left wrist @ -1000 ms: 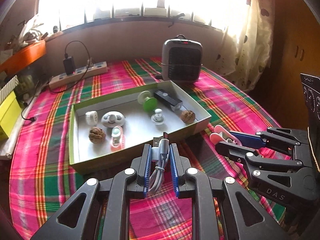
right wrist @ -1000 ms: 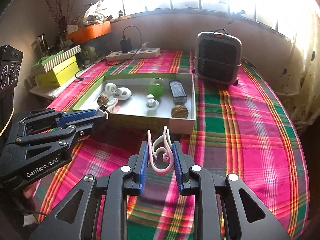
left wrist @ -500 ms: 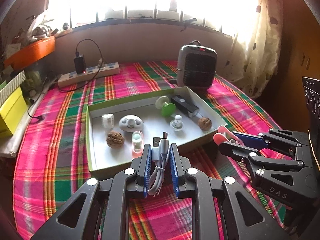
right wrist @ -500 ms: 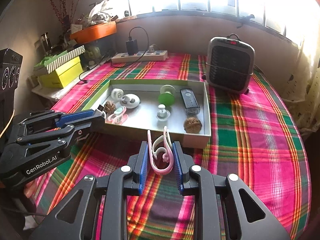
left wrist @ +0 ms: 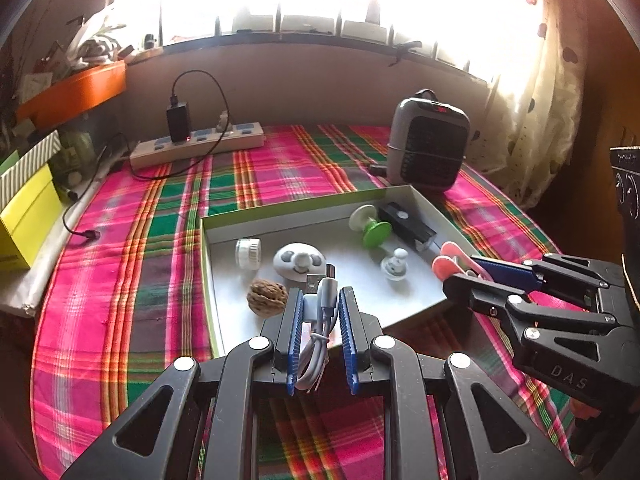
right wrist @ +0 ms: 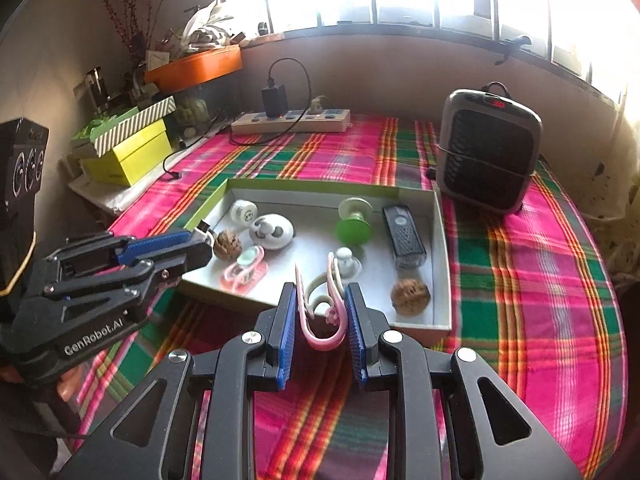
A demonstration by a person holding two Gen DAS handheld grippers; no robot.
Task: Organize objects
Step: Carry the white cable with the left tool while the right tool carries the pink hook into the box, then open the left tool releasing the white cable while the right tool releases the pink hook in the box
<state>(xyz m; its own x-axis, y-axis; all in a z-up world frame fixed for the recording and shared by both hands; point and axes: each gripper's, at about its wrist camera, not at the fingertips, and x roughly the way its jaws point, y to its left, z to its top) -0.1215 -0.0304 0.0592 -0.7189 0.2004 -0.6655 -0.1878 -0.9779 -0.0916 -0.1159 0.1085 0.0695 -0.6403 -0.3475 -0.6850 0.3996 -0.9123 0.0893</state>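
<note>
My left gripper (left wrist: 320, 296) is shut on a coiled white USB cable (left wrist: 318, 320), its plug end poking out over the near part of the green-rimmed tray (left wrist: 206, 264). My right gripper (right wrist: 322, 296) is shut on a pink and white curved clip (right wrist: 320, 320), just before the tray's near wall (right wrist: 420, 326). In the tray lie two walnuts (right wrist: 410, 298), a white round toy (right wrist: 272, 232), a green spool (right wrist: 354, 220), a black device (right wrist: 404, 236), a white knob (right wrist: 346, 260) and a pink clip (right wrist: 244, 272). Each gripper shows beside the other: the right gripper (left wrist: 460, 274), the left gripper (right wrist: 200, 246).
A grey heater (left wrist: 428, 144) stands behind the tray's far right corner. A power strip (left wrist: 200, 146) with a black charger lies at the back of the plaid cloth. Yellow boxes (right wrist: 128, 152) and an orange shelf (right wrist: 196, 66) are at the left, a curtain at the right.
Both grippers, still shut on the cable and the clip, have slid left and a little closer to the tray. The tray now sits further right in both views.
</note>
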